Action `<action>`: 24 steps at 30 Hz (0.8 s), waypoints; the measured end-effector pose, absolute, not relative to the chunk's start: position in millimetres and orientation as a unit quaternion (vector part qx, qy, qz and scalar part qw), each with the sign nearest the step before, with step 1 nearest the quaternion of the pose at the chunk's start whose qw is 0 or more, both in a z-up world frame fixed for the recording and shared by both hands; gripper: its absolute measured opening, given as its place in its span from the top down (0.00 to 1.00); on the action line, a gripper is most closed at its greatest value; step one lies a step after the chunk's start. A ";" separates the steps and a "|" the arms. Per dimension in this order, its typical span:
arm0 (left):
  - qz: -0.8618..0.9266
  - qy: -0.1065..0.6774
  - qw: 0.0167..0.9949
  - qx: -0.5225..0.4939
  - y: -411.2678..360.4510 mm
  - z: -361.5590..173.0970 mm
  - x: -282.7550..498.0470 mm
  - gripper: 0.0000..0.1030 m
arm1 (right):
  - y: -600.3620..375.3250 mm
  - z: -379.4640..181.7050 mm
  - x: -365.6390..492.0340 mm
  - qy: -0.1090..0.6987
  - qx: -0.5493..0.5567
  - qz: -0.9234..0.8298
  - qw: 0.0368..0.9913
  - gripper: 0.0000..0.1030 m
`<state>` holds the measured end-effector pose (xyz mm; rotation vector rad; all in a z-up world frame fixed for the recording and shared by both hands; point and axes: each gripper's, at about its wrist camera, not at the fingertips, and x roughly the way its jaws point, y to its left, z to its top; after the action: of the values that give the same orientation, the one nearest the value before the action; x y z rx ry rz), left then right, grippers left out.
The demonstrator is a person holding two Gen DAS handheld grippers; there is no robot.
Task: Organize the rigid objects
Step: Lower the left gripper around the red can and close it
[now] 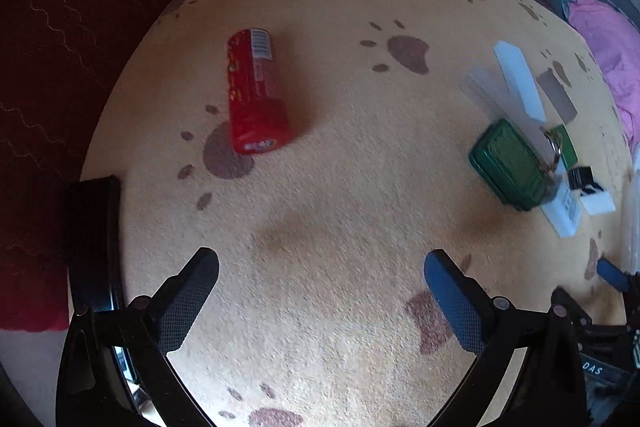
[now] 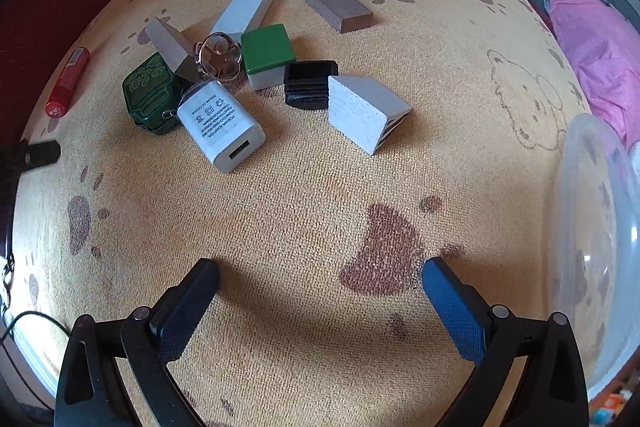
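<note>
A yellow paw-print cloth (image 2: 304, 187) covers the table. A clear plastic bowl (image 2: 596, 227) sits at its right edge. The left gripper (image 1: 320, 291) and right gripper (image 2: 320, 299) both hover over bare cloth near the front edge, each with its fingers spread wide apart and holding nothing. A red cylindrical can (image 1: 256, 91) lies on its side alone toward the left edge. Toward the far middle, a cluster is piled: a long white block (image 2: 248, 5), a brown wooden block (image 2: 338, 7), a white wedge block (image 2: 366, 111), a white USB charger (image 2: 220, 127), a dark green tin (image 2: 150, 93), a green-topped cube (image 2: 268, 55), a black ribbed square piece (image 2: 310, 83) and a metal keyring (image 2: 218, 57).
</note>
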<state>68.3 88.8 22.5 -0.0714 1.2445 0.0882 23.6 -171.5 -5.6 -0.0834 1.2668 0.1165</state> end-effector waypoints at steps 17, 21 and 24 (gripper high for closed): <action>0.074 0.565 0.819 -0.060 139.1 30.2 139.1 0.20 | -171.0 -6.9 37.7 0.599 -0.020 0.035 0.800 0.00; 0.075 0.568 0.817 -0.068 149.6 23.8 144.2 0.25 | -171.0 -6.7 36.5 0.589 -0.014 0.029 0.808 0.00; 0.072 0.574 0.812 -0.073 152.5 16.8 149.2 0.30 | -171.4 -6.4 38.0 0.591 -0.010 0.028 0.806 0.00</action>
<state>149.2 152.5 16.8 -0.1567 1.2258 0.1538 38.0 -171.4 -6.4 -0.0213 1.2638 0.0599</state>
